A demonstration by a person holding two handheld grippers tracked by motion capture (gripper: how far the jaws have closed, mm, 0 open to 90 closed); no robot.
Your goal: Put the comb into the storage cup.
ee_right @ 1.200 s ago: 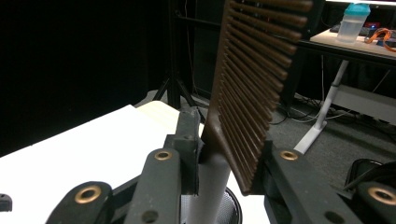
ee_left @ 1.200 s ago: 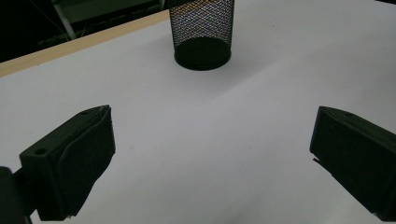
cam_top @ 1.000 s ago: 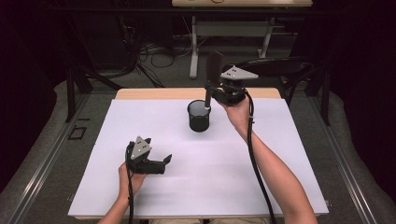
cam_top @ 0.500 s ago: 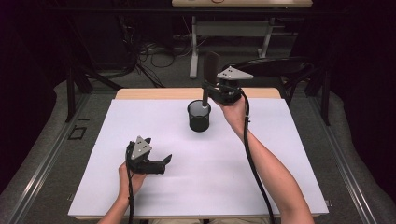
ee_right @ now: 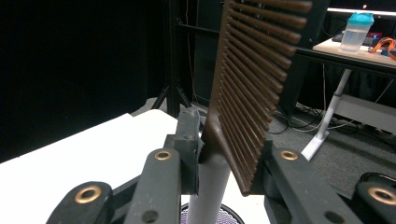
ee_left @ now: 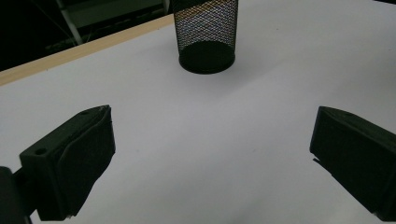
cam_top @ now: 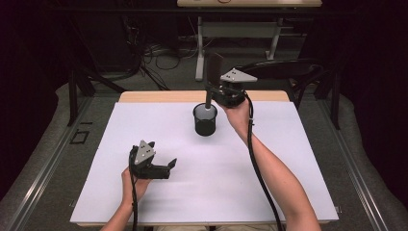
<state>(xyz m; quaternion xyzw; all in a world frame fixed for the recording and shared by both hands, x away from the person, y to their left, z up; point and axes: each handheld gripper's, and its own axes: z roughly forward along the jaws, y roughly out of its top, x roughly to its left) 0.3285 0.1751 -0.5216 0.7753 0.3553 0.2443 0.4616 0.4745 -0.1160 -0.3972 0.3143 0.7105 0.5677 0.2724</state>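
Note:
A brown wide-toothed comb [cam_top: 214, 65] [ee_right: 254, 93] with a grey handle stands upright, head up, with my right gripper [cam_top: 214, 92] [ee_right: 224, 149] shut on it where the handle meets the head. Its handle end hangs at the rim of a black mesh cup [cam_top: 205, 120] [ee_left: 205, 32] that stands upright at the back middle of the white sheet [cam_top: 269, 144]. My left gripper [cam_top: 162, 154] [ee_left: 210, 158] rests low over the sheet at the front left. It is open, nothing lies between its jaws, and it points toward the cup.
The white sheet covers a wooden table whose far edge [cam_top: 159, 96] shows behind the cup. A dark chair [cam_top: 284, 72] stands just beyond that edge. Farther back is a desk with a bottle [ee_right: 356, 30] and cables on the floor.
My right gripper has drifted slightly left with the comb, bringing the handle end over the cup. The left gripper has stayed where it was.

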